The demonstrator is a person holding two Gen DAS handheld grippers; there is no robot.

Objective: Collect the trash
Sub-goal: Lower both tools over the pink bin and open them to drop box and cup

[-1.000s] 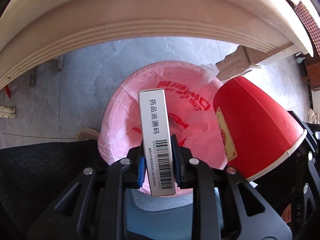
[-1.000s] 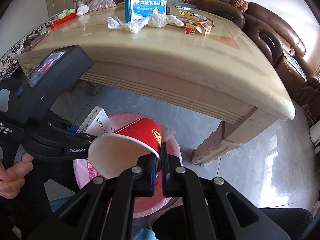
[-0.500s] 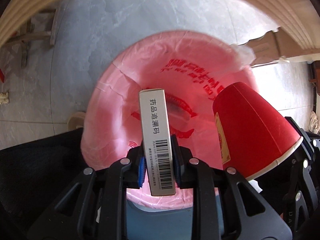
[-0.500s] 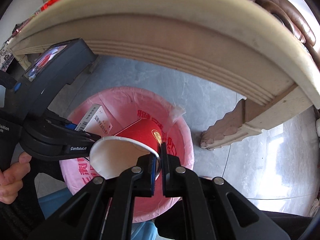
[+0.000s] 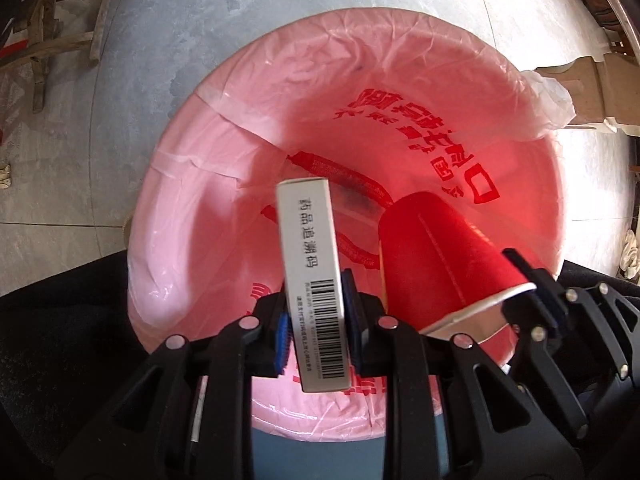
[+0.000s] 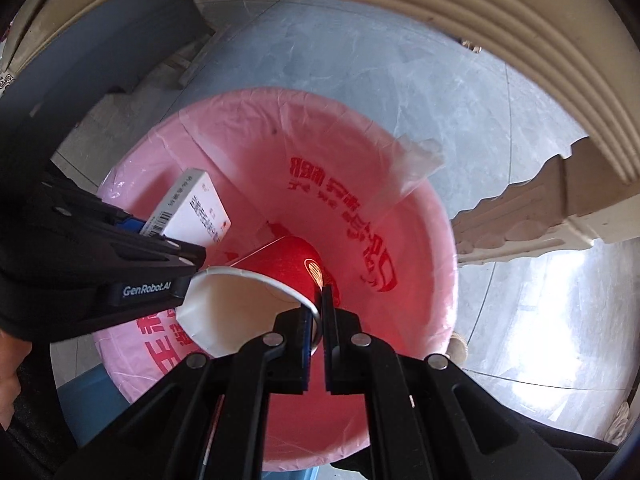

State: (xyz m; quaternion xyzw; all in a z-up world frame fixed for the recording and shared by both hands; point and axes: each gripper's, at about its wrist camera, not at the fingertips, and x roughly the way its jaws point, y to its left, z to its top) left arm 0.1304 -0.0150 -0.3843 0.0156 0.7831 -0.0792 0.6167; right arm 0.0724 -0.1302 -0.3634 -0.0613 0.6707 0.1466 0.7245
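Observation:
My left gripper (image 5: 316, 320) is shut on a white medicine box (image 5: 310, 264) with a barcode and holds it over the open mouth of a bin lined with a pink bag (image 5: 248, 128). My right gripper (image 6: 319, 312) is shut on the rim of a red paper cup (image 6: 288, 264) and holds it tilted inside the bag's mouth (image 6: 400, 208). The cup (image 5: 436, 264) shows to the right of the box in the left wrist view. The box (image 6: 192, 208) and the left gripper (image 6: 132, 226) show at left in the right wrist view.
The bin stands on a grey tiled floor (image 5: 168, 40) beside the cream table's ribbed edge (image 6: 520, 28) and its carved leg (image 6: 520, 220). A wooden stool's legs (image 5: 60, 32) stand at the far left. Dark trousers (image 5: 60, 320) lie close at the lower left.
Both grippers have moved down from table height toward the bin. The box and the cup now sit lower, inside the bag's mouth. Both grips are unchanged.

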